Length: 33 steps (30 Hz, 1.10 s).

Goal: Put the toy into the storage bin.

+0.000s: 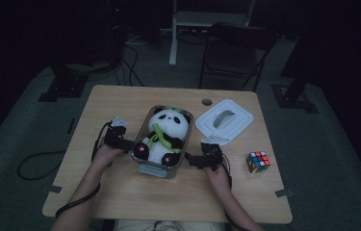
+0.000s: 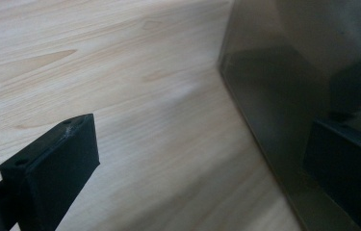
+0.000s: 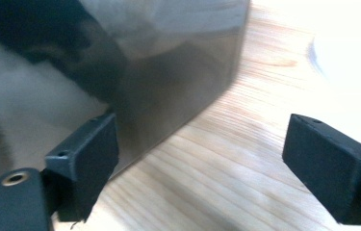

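A clear plastic container (image 1: 142, 168) stands mid-table with a panda plush (image 1: 166, 132) lying in it. My left gripper (image 1: 126, 144) sits at the container's left side, my right gripper (image 1: 191, 159) at its right side near the front. In the left gripper view the left gripper (image 2: 197, 163) is open, with the container wall (image 2: 264, 96) between its jaws. In the right gripper view the right gripper (image 3: 202, 163) is open; one jaw is by the container wall (image 3: 168, 72), the other over bare wood. Neither grips anything. I cannot tell whether any jaw touches the wall.
The container's white lid (image 1: 224, 120) lies just right of it, also seen as a bright lid (image 3: 351, 57) in the right gripper view. A Rubik's cube (image 1: 258, 161) sits near the table's right edge. A folding chair (image 1: 236, 50) stands beyond the table.
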Motion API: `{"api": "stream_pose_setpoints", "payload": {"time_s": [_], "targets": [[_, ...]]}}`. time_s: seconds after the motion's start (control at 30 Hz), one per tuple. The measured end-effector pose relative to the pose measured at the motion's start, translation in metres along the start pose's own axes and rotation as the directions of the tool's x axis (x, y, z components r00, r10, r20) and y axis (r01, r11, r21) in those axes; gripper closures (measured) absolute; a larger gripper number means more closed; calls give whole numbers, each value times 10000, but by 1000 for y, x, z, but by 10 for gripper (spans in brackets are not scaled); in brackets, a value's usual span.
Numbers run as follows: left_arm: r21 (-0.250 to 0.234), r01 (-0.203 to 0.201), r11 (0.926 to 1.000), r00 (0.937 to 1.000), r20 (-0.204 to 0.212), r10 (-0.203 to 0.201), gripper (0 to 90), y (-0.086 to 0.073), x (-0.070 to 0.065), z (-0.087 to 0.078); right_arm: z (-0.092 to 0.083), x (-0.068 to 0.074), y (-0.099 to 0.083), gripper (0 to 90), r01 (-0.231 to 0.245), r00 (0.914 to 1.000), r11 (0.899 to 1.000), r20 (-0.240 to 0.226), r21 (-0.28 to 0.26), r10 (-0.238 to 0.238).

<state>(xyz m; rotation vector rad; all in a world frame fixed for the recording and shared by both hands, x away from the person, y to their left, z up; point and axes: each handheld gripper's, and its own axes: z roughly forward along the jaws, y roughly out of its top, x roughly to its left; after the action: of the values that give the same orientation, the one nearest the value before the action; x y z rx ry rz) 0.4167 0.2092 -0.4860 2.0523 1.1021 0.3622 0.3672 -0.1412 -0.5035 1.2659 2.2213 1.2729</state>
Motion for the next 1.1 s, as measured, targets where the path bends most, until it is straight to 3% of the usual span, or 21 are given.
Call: {"api": "stream_pose_setpoints", "payload": {"time_s": [0.23, 0.63, 0.8, 0.97, 1.1], "targets": [[6, -249, 9997, 9997, -41, 249, 4, 1, -16, 0, -7, -15, -2, 131, 8, 9994, 10000, 346, -9, -7], [-230, 150, 9996, 9997, -173, -154, 5, 21, 0, 24, 8, -27, 10, 130, 234, 9961, 9996, 845, 134, -245], [-174, 36, 9998, 9993, -382, -43, 5, 24, -4, 24, 8, -33, 14, 136, -94, 9984, 9999, 559, 77, 89], [-21, -88, 10000, 9998, -153, 88, 5, 22, -10, 22, 5, -37, 9, 148, -337, 9991, 9994, 272, 26, 336], [91, -268, 9996, 9996, -116, 269, 6, 22, -18, 18, 0, -38, 6, 149, -201, 9995, 9998, 235, 5, 201]]}}
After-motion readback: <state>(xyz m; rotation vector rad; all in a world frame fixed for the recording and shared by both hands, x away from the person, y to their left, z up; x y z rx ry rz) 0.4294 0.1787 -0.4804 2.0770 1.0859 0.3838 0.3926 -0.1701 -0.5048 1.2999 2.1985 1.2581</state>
